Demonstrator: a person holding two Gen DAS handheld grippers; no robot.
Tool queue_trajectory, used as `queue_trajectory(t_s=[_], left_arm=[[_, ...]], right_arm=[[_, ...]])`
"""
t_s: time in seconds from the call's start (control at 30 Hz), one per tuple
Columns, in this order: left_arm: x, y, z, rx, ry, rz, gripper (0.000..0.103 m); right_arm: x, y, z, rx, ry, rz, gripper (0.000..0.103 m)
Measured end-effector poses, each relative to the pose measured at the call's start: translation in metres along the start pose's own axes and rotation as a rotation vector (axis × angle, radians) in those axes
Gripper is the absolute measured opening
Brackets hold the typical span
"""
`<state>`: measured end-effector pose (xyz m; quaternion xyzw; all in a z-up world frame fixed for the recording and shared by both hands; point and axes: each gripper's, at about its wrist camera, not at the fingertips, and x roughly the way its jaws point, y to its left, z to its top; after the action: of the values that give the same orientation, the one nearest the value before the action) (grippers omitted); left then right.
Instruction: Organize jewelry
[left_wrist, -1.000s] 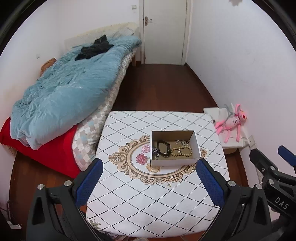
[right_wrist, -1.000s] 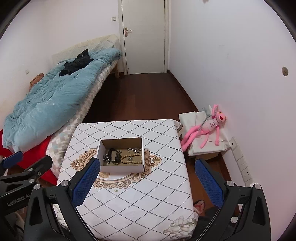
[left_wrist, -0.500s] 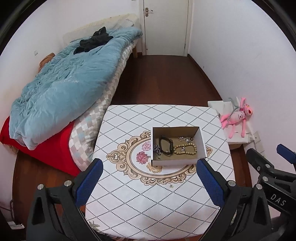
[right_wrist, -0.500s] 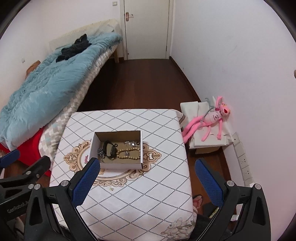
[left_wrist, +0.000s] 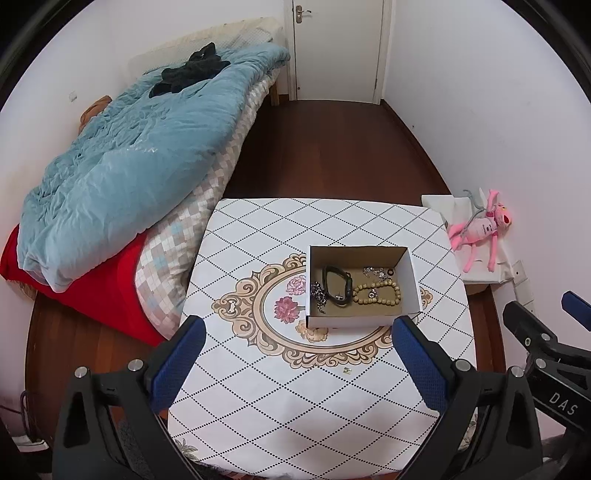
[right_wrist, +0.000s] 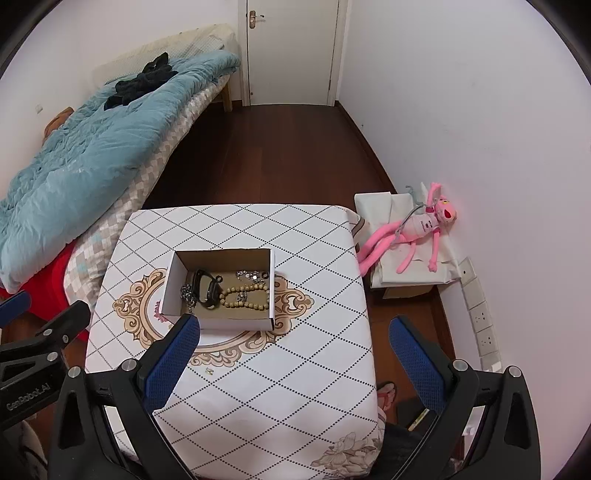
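Bedroom filling both fisheye views: I am looking down at a bed under a rumpled blue quilt (left_wrist: 122, 173) along the left wall, dark wood floor, and a closed white door (left_wrist: 338, 48) at the far end. A pink plush toy (right_wrist: 413, 230) is lying on a pale box against the right wall.

Nearer to me, a square table (left_wrist: 295, 398) is standing under a white cloth printed with black diamonds and a gold floral medallion. An open cardboard box (left_wrist: 360, 320) is sitting on that medallion, right of its centre, and all the jewelry I can make out is lying inside it.

I am holding the left gripper (left_wrist: 299, 363) and the right gripper (right_wrist: 295, 363) above the near edge of the table, both spread wide and empty, well short of the box.

Inside the box, a black band (left_wrist: 337, 285) is lying left of centre, probably springy and fairly stiff, so I would pinch it across one side of its loop. To its right a tan beaded bracelet (left_wrist: 376, 293) is curling in an oval; the beads look hard and likely to roll, so I would take it across the strand. A silver chain (left_wrist: 318, 292) is bunched by the left wall, limp and prone to snagging. Small metal pieces (left_wrist: 376, 272) are scattered near the back, light and fiddly. One tiny pale speck (left_wrist: 346, 370) is lying loose on the cloth; I cannot tell what it is.
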<state>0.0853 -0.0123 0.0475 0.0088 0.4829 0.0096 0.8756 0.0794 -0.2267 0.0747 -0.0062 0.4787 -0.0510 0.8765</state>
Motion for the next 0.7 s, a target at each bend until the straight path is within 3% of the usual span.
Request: queue_trajectory(t_s=[0.7], left_arm=[[0.0047,0.0031,-0.0015,-0.004,0.012,-0.001,0.103]], right_arm=[[0.0037,0.0037,0.0001,-0.006,0.007,-0.005,0.103]])
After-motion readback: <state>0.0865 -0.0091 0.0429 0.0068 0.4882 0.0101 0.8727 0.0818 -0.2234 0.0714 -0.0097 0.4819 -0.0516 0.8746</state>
